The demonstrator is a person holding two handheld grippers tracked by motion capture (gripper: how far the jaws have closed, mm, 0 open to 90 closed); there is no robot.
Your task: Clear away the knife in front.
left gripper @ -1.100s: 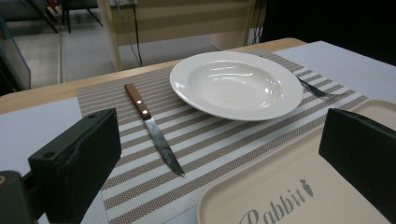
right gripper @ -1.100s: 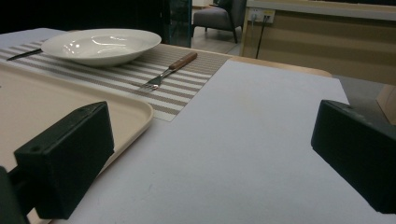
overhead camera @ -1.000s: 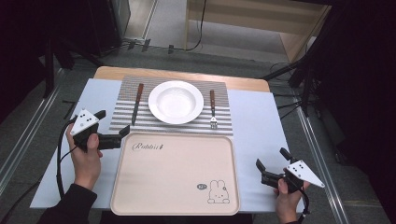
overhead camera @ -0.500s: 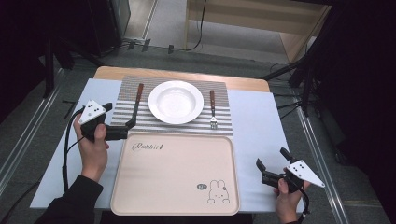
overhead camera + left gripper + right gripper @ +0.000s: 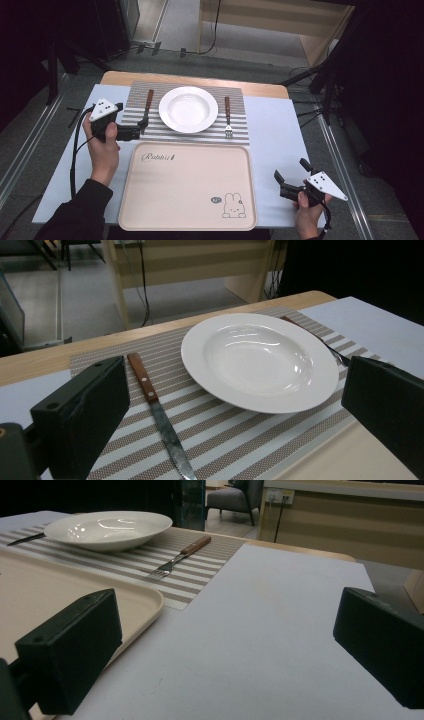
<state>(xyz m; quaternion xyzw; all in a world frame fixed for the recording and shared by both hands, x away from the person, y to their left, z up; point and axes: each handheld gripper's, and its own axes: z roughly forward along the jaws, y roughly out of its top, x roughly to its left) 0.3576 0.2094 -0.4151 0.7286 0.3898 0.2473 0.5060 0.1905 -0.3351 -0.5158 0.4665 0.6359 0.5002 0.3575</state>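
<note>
Knife (image 5: 146, 107) lies on the striped placemat (image 5: 235, 102) just left of the white plate (image 5: 188, 108), its wooden handle toward the far edge of the bench (image 5: 280, 135) and its blade toward the person. In the high view the left hand-held gripper (image 5: 141, 127) sits at the blade end with its jaws spread, low over the mat, which reads as a reach for the knife; nothing is between the jaws yet. A fork (image 5: 227, 116) lies right of the plate, handle also away, so the setting mirrors a laid place. The beige tray (image 5: 187, 187) with a rabbit drawing sits just in front of the mat and carries nothing; I judge it is the likely place for the cutlery and plate. The right hand-held gripper (image 5: 290, 175) waits near the bench's near right corner, well apart from everything, jaws apart and empty.

From the left gripper view, the knife (image 5: 157, 412) runs up between the two black jaws, closer to the left one, its serrated blade nearest the camera. The plate (image 5: 260, 360) is deep, glossy and empty, and sits just beside the knife without touching it. A corner of the tray (image 5: 345, 460) shows at the lower right.

From the right gripper view, the jaws stand wide over bare white bench (image 5: 270, 630). The tray's rim (image 5: 145, 602) is at the left, and the fork (image 5: 182, 554) and empty plate (image 5: 107, 528) lie beyond on the mat.
</note>
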